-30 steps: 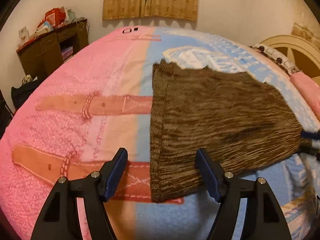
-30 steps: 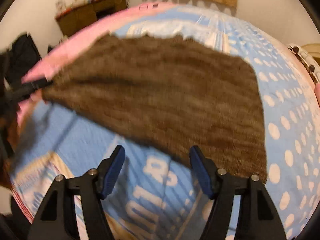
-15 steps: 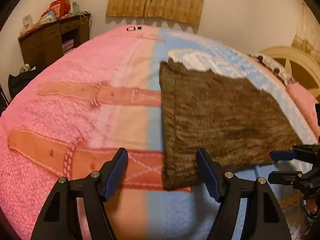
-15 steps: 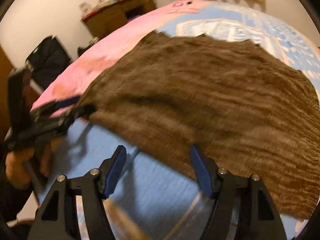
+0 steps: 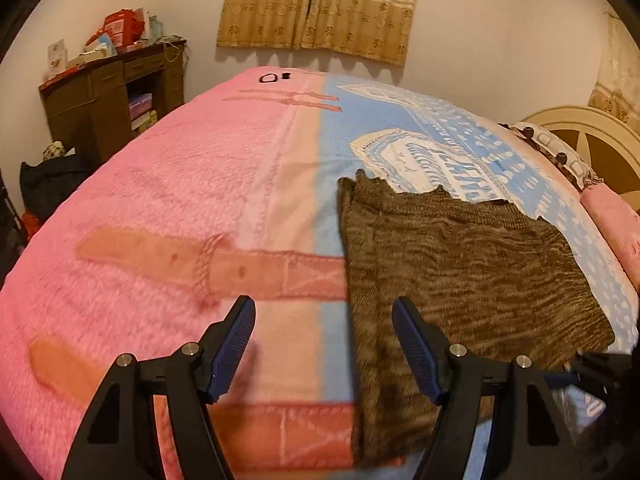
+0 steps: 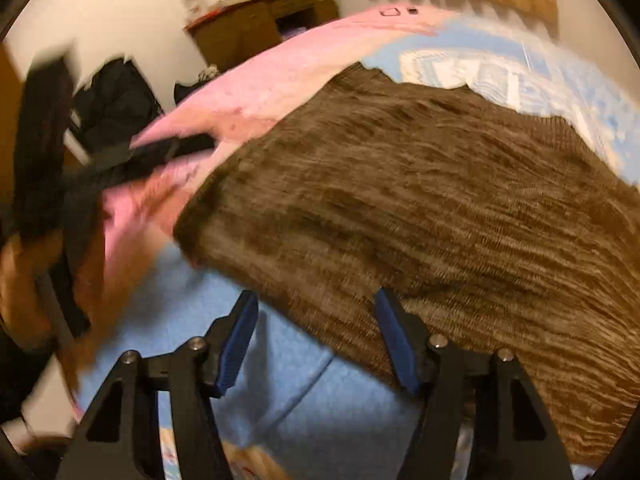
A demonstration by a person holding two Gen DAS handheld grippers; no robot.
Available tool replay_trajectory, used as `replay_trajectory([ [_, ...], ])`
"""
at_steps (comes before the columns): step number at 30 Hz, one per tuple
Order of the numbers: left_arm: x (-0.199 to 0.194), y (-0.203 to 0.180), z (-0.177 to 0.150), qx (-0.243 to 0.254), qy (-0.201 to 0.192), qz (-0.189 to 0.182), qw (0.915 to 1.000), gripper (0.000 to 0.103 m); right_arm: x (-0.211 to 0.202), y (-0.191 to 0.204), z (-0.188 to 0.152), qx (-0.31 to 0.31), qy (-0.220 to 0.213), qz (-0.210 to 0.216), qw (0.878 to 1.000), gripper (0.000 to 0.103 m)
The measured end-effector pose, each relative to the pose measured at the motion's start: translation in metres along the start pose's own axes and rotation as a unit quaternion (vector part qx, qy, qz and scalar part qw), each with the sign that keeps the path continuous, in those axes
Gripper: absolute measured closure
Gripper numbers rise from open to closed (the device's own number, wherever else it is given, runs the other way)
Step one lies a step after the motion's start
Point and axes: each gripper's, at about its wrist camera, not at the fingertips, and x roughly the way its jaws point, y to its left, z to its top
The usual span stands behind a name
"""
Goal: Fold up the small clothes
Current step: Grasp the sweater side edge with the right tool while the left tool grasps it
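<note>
We see a brown knit garment [image 5: 460,272] lying flat on the blanket [image 5: 168,208], right of centre in the left wrist view, mostly over the blue half and just meeting the pink/blue seam on its left edge. Fabric is a mottled brown with lighter streaks running across it, ribbed-looking texture. Far edge is uneven, with small points sticking up at upper centre of the cloth; near-left corner runs down to the bottom of the frame. Outline is roughly a trapezoid, wider toward the right. Whether it's already folded over, we can't tell.

Left gripper [image 5: 323,344]: jaws apart, blue pads visible, nothing between them. It hangs above the garment's left edge, one finger over pink blanket, the other over the brown knit. No contact visible.

Right gripper [image 6: 312,340]: jaws apart too, having just narrowed slightly, nothing pinched. In the right wrist view the garment fills the centre and right of the frame, and its near edge passes between the fingers and under the right-hand one. The view is motion-blurred, so we can't confirm touch.

The left gripper also shows at the left of the right wrist view, blurred, with a hand [image 6: 24,280] on its handle.

Upper left, both views: a dark wooden desk [image 5: 108,96] against the wall.
</note>
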Motion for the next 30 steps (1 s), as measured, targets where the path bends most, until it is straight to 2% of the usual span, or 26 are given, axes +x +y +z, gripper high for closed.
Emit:
replay_trajectory([
  [3,0.017,-0.009,0.016,0.016,0.003,-0.007,0.9998,0.031,-0.009,0.006,-0.009,-0.008,-0.003,0.004,1.0,0.036],
  [6,0.032,-0.011,0.036,0.011,0.006,-0.025,0.9996,0.032,-0.022,-0.003,-0.012,0.018,-0.021,0.017,0.999,0.039],
  [8,0.043,-0.01,0.049,0.013,0.011,-0.027,0.9995,0.032,-0.033,-0.007,-0.015,0.009,-0.052,-0.009,0.999,0.039],
  [14,0.059,0.011,0.068,0.015,0.019,-0.005,0.9997,0.031,-0.037,0.016,-0.012,-0.03,-0.078,-0.066,0.994,0.039],
  [20,0.064,0.031,0.061,0.01,0.039,-0.014,0.9991,0.032,-0.008,0.065,0.002,-0.11,-0.083,-0.096,0.986,0.04],
  [25,0.068,0.029,0.062,0.005,0.046,-0.048,0.9978,0.032,0.011,0.096,0.004,-0.156,-0.087,-0.117,0.977,0.043],
  [29,0.079,0.017,0.071,0.001,0.046,-0.08,0.9957,0.032,0.029,0.115,0.008,-0.19,-0.09,-0.157,0.965,0.047],
  [30,0.083,0.013,0.073,0.004,0.051,-0.088,0.9948,0.032,0.034,0.117,0.009,-0.195,-0.087,-0.168,0.962,0.051],
])
